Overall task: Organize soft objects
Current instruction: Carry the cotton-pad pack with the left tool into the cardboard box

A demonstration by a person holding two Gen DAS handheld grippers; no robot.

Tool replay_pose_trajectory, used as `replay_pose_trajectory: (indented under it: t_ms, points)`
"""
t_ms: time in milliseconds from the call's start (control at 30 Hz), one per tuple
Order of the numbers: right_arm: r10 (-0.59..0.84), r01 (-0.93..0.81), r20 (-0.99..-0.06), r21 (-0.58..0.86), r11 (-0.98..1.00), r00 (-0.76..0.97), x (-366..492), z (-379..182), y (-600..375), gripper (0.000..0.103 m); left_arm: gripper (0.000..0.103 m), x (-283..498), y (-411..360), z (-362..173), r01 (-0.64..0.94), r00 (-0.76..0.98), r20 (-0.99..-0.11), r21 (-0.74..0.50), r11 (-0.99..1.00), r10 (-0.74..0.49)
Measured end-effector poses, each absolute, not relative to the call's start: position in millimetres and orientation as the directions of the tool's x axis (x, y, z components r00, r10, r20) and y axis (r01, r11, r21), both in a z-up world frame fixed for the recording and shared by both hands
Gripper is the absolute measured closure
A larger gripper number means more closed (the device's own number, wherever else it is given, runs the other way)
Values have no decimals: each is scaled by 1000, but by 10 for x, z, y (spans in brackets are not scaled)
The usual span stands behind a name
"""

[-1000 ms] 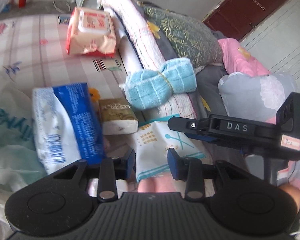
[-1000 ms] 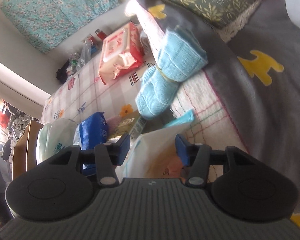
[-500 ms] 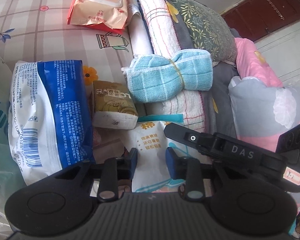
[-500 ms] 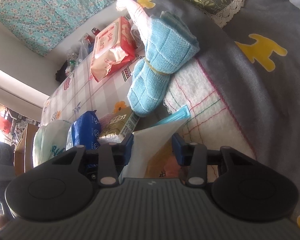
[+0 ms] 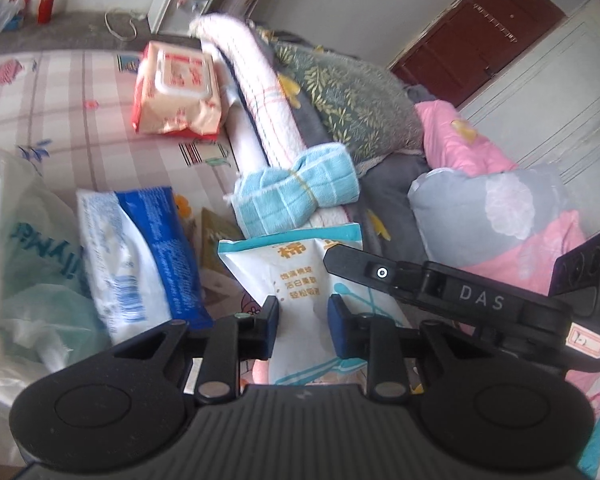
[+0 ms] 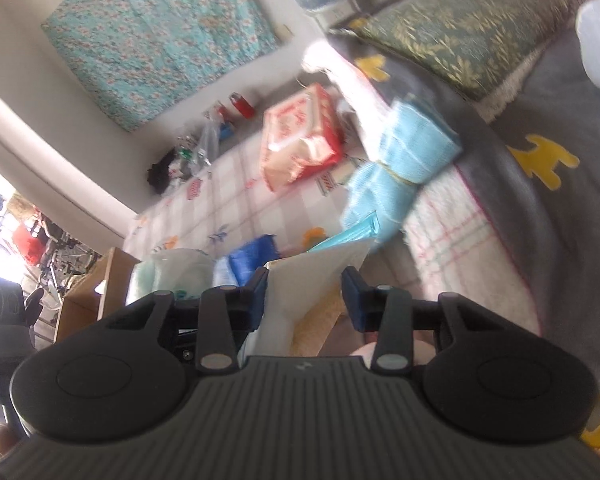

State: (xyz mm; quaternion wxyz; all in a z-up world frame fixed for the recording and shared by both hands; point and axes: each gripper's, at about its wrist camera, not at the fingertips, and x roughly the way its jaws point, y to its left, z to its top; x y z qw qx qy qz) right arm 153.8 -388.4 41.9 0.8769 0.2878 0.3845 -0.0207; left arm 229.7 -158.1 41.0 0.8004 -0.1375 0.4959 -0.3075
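Both wrist views angled down, close, sharing white pouch (image 5: 300, 276)

Am seeing left gripper (image 5: 302, 325) pinching white pouch (image 5: 300, 280), jaws having just been closing on it. Right gripper's finger crossing over pouch. Blue towel bundle (image 5: 296, 196) lying just behind; blue-white pack (image 5: 140, 256) lying left.

Readable lettering
"DAS" is printed in white on the right gripper (image 5: 476, 302); the Chinese print on the white pouch (image 5: 300, 276) is blurred.
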Motion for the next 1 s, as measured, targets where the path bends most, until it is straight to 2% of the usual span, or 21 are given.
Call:
replay_pose_trajectory:
  t_ms: [267,533,733,1000]
  points:
    - [266,79,-599,487,870,755,1562,909,-3133,65,76,1976,-829,919,342,468,-660,-478,809,-588]
    - [430,-142,-558,485,863,710,1988,1174,-1816,65,76,1761,345,1188,192,618,-642,-436,879,-454]
    - [528,-273,-586,470,840,615,2414,1102,-727,65,77,1720,1250,1096,9,674,-670,-413,911,-311]
    - [506,-302,-685,406,863,524,3074,691,339,65,77,2107,1951,687,-141,648,-739,-356,924,-186]
